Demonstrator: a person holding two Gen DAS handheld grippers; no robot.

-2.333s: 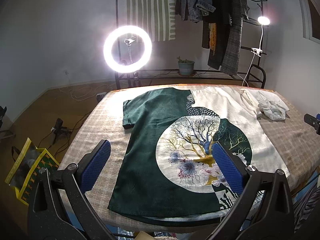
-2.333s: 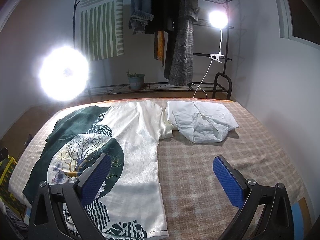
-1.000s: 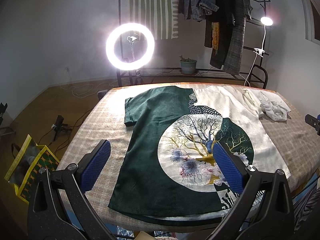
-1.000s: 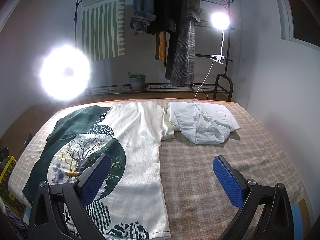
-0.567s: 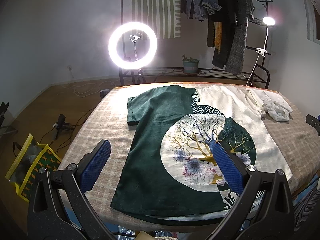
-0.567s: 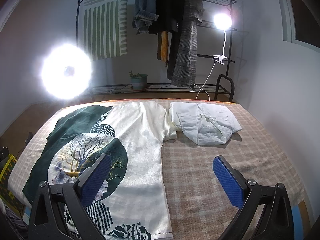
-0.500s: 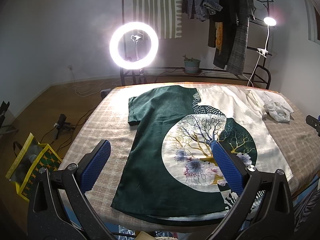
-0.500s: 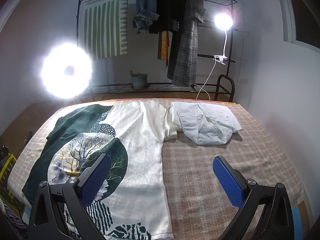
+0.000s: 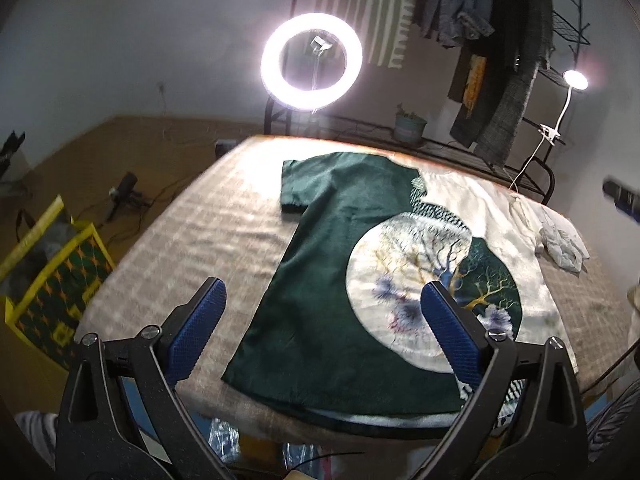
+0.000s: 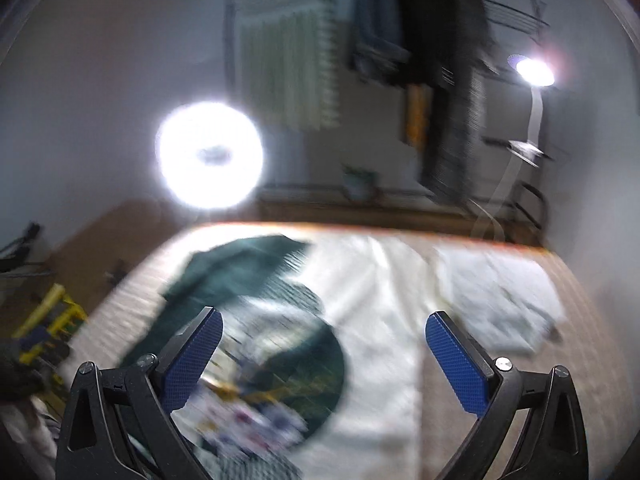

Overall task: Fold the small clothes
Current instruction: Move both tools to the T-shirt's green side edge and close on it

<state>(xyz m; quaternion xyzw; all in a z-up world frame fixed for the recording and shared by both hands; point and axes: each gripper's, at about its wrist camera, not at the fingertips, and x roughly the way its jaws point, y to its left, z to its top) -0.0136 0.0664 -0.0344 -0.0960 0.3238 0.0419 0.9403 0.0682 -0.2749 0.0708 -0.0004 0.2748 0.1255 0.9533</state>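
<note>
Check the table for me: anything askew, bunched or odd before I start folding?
Mostly tidy. The green-and-cream T-shirt lies spread flat, but its cream sleeve end touches the white garment lying rumpled beside it. The T-shirt's hem reaches the table's near edge. The right wrist view is too blurred for finer detail.

i count two garments on my desk (image 9: 208, 236): one green-and-cream t-shirt (image 9: 320, 280) and one white folded garment (image 9: 564, 240). two lamps: one ring light (image 9: 311, 62), one clip lamp (image 9: 575, 79). one potted plant (image 9: 409, 126). one yellow bag (image 9: 52, 276).
</note>
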